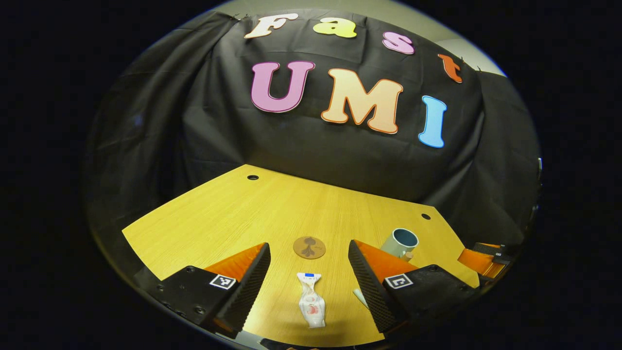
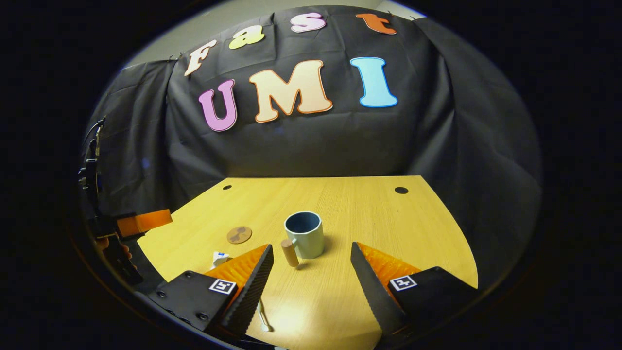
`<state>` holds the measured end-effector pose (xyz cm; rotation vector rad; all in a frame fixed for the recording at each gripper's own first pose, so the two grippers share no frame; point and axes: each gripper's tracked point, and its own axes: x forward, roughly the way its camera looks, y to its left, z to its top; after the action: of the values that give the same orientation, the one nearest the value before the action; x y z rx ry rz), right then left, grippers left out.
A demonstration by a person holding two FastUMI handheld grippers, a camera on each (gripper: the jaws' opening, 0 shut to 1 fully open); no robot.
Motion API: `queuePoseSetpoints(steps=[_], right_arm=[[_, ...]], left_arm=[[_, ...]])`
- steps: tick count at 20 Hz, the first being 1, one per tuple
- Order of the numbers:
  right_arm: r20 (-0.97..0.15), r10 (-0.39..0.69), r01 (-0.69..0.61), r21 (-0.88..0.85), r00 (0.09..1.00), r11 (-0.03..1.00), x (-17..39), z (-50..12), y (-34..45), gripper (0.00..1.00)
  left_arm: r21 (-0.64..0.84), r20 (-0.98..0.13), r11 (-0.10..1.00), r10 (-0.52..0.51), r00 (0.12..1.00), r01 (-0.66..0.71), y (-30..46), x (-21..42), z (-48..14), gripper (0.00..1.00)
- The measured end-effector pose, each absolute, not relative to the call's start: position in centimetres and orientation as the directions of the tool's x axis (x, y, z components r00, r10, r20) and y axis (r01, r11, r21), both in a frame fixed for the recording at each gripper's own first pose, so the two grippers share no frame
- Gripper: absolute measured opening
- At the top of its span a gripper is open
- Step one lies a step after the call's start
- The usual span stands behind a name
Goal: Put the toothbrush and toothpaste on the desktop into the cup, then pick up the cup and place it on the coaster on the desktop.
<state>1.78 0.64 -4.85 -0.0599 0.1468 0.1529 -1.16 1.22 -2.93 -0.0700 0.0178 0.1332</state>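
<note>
Currently both tongs sit wide apart over the desktop, holding and touching nothing. Left gripper: the toothpaste lies flat on the wood right between its fingers, the coaster just past the tips, the cup beyond its right finger, and a pale sliver beside that finger's inner edge that I can't identify. Right gripper: the cup stands upright just ahead of the gap, wooden handle towards the left finger; the toothbrush pokes out by that finger's inner edge, and the toothpaste and coaster lie off to its left.
</note>
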Motion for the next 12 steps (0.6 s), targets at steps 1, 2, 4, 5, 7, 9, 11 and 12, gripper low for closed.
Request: queuePoseSetpoints(steps=[1,2,4,5,7,9,11,12], right_arm=[[-0.148,0.144,-0.153,-0.050,0.978,0.987,2.0,-4.8,1.0,0.98],[-0.146,0.136,-0.146,-0.054,0.980,0.988,2.2,-4.8,1.3,0.98],[-0.154,0.117,-0.127,-0.059,0.981,0.990,2.8,-5.2,2.1,0.98],[-0.161,0.108,-0.119,-0.058,0.981,0.991,2.9,-5.4,2.6,0.99],[-0.176,0.091,-0.103,-0.062,0.980,0.993,3.3,-5.9,3.7,0.99],[-0.206,0.075,-0.093,-0.080,0.976,0.992,3.9,-6.8,5.1,0.98],[-0.253,0.074,-0.101,-0.095,0.965,0.990,4.6,-8.1,7.0,0.98],[-0.279,0.082,-0.114,-0.100,0.957,0.988,4.7,-8.7,7.8,0.99]], left_arm=[[-0.060,-0.029,0.990,0.126,0.992,-0.128,1.5,-1.0,-3.1,0.95],[-0.049,-0.036,0.991,0.119,0.992,-0.121,1.9,-0.8,-3.2,0.94],[-0.031,-0.049,0.995,0.098,0.994,-0.100,2.6,-0.3,-3.2,0.95],[-0.023,-0.056,0.996,0.085,0.995,-0.087,2.9,-0.3,-3.1,0.95],[0.004,-0.063,0.999,0.053,0.997,-0.053,3.5,-0.1,-3.0,0.95],[0.043,-0.085,0.998,0.043,0.995,-0.039,4.9,0.1,-3.3,0.94],[0.061,-0.109,0.998,0.035,0.993,-0.029,6.4,0.5,-3.7,0.94],[0.064,-0.118,0.997,0.038,0.992,-0.030,7.1,0.6,-3.9,0.94]])
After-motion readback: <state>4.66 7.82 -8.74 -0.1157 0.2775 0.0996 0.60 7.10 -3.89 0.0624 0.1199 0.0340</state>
